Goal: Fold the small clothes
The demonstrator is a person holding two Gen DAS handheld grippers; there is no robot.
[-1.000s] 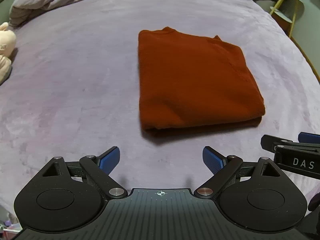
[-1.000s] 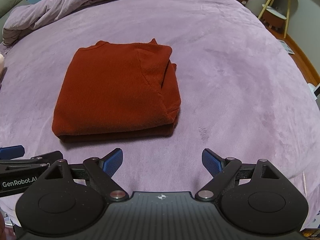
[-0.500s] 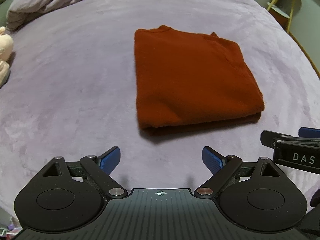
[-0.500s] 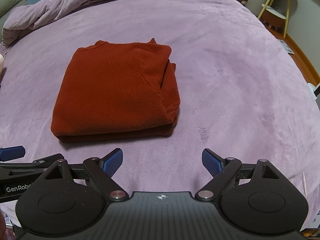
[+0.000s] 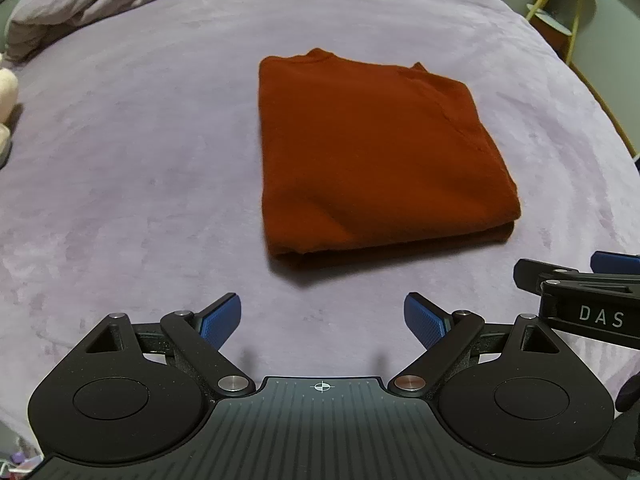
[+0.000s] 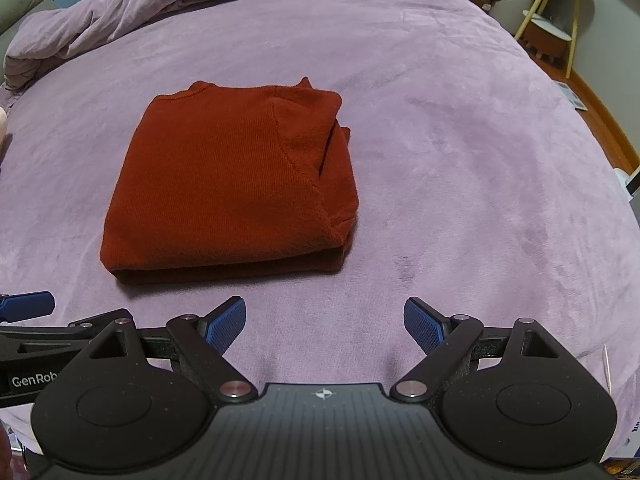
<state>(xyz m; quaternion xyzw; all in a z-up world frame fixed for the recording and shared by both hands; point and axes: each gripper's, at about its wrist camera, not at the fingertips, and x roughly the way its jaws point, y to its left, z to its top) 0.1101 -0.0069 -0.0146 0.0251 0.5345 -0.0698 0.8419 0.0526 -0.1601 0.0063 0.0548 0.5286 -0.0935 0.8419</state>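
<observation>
A rust-red knit garment lies folded into a thick rectangle on the purple bed cover; it also shows in the right wrist view, with its layered edges at the right side. My left gripper is open and empty, held above the cover just in front of the garment's near edge. My right gripper is open and empty, also short of the near edge. Each gripper shows at the edge of the other's view.
A bunched purple duvet lies along the far side of the bed. A cream plush toy sits at the left edge. A yellow-legged side table stands off the bed's right side above the wooden floor.
Both grippers have drawn back slightly from the folded garment, which sits a little farther away in both views. Jaws stay open. The garment has not moved.
</observation>
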